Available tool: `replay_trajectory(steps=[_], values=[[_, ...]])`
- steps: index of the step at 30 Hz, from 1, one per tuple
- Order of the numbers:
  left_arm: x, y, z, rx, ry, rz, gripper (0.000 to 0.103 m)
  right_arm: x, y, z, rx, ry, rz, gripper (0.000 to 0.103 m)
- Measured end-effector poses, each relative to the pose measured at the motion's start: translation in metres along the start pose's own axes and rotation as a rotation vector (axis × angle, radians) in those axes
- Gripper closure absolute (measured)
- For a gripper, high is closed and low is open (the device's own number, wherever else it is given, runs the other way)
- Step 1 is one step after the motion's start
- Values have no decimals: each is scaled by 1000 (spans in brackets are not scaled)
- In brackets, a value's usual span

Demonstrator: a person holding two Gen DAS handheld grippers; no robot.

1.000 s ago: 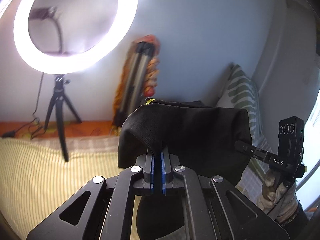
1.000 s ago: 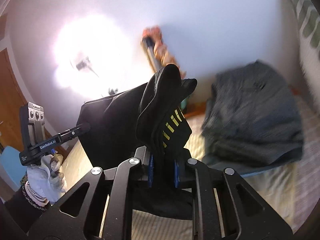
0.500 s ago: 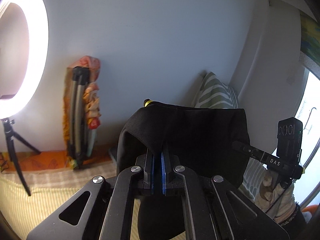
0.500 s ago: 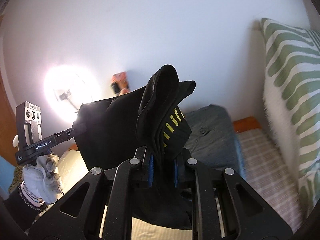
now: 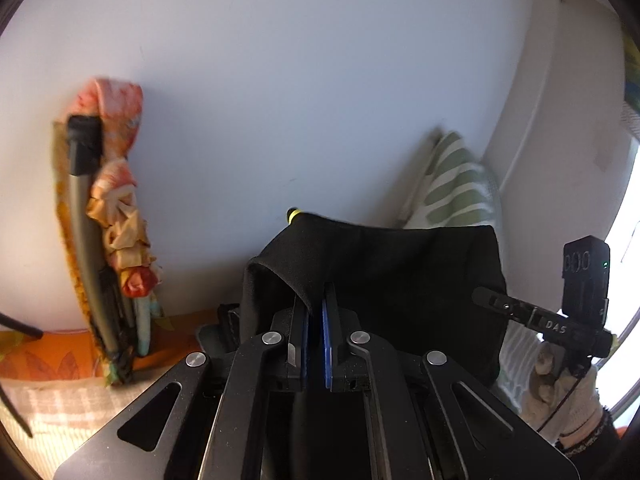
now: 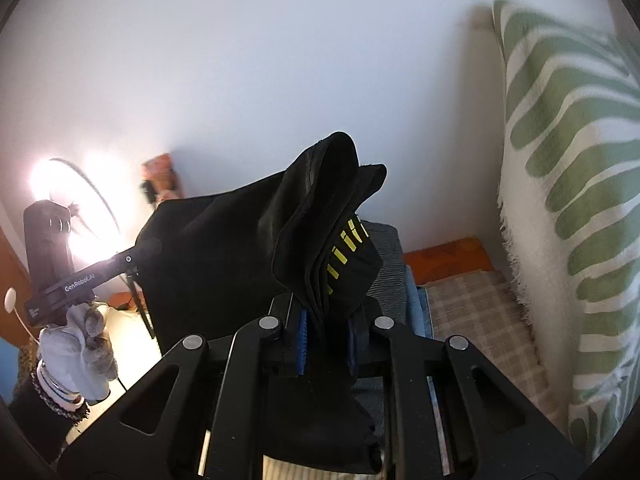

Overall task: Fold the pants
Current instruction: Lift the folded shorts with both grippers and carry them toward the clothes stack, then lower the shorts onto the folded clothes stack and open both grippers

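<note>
Pale blue wall [image 5: 300, 80] filled the background, and against it the black pants [image 5: 400, 272] were held up in the air, stretched between the two tools. The left gripper [image 5: 314, 320] was closed narrowly on a single thin edge of the cloth, its blue pads almost meeting. The right gripper [image 6: 324, 344] was clamped on a thicker bunch of several layers, where yellow dashes were printed on the fabric. Beyond the pants, a green-striped pillow [image 6: 568, 200] with a fringed edge was propped at the wall; below the pants a checked bedcover [image 6: 472, 304] and a folded grey garment [image 6: 386, 264] were seen, and to their left a lit ring light [image 6: 72, 200].

The fabric was judged light, soft and limp, sagging freely between the grips, matte and not slippery. A hold at the corners or along a hem was thought best, since bunched layers could slide unevenly and a thin single edge could slip out under tension.
</note>
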State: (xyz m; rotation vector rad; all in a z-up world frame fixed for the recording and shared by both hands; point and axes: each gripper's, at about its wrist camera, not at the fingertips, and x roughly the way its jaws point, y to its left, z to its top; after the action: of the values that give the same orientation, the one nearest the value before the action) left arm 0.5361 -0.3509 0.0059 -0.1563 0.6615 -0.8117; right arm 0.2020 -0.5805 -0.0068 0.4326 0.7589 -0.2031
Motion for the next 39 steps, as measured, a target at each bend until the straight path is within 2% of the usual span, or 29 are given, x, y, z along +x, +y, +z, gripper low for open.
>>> replay_trajectory(steps=[9,13,16,19,21,22,24,25,28,33,39], values=[[66,17,-4,45,55,122,99,84,-34,3,14,98,-23,87],[81,20,-9,76,68,178,99,99,-41,5,29,124,-105,71],[87,21,-11,75,84,192,99,97,-47,1,35,123,-116,71],[88,25,-8,58,92,173,95,93,-51,-5,38,127,-124,71],[84,24,-6,64,89,182,85,87,-53,-11,41,135,-133,70],[84,25,-5,62,92,181,81,85,-54,-12,47,138,-135,66],[78,23,-3,64,82,180,67,74,-55,-14,61,133,-123,58],[75,22,-3,69,76,185,65,67,-55,-18,62,125,-119,56],[54,21,-5,94,57,180,64,39,-55,-33,84,102,-131,56],[22,20,-16,122,49,179,63,-2,-31,-80,9,98,-110,56],[-6,19,-36,66,74,120,63,0,10,-125,-97,156,-81,56]])
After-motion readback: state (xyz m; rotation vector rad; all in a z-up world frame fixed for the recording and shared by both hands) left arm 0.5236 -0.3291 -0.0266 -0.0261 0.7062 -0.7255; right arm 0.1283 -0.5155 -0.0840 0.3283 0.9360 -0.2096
